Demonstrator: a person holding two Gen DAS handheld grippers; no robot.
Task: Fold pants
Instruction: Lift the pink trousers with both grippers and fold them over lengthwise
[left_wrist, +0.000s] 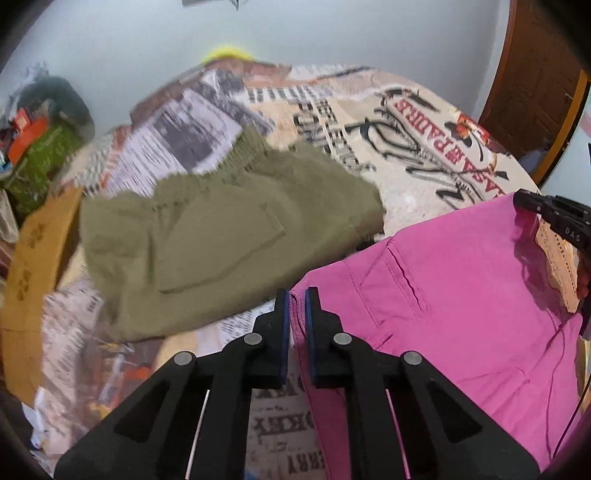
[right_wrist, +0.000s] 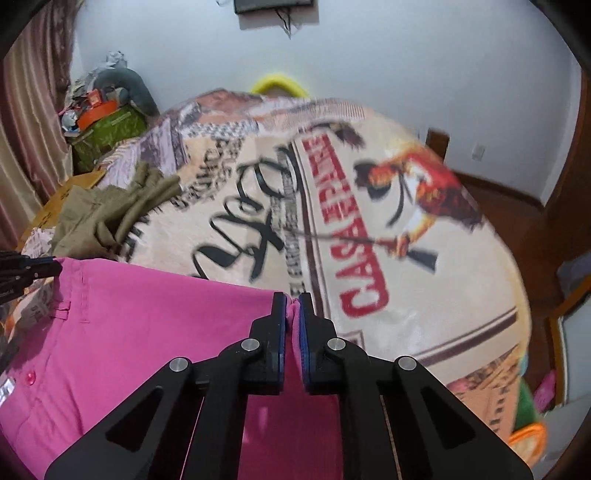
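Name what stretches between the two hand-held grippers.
The pink pants: the left hand-held gripper pinches one waistband corner, the right hand-held gripper the other, and the waistband spans the gap. Both wrist views show it.

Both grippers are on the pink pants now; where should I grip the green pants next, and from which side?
Take the green pants by the ribbed waistband at the far end, where the thick edge gives a firm pinch. Come from the left: the pink pants crowd the right.

2 pairs of pants, 1 pink (left_wrist: 461, 295), 1 olive (left_wrist: 221, 240), 2 claws (left_wrist: 296, 306) (right_wrist: 291, 314), 1 printed blanket (right_wrist: 388, 229)
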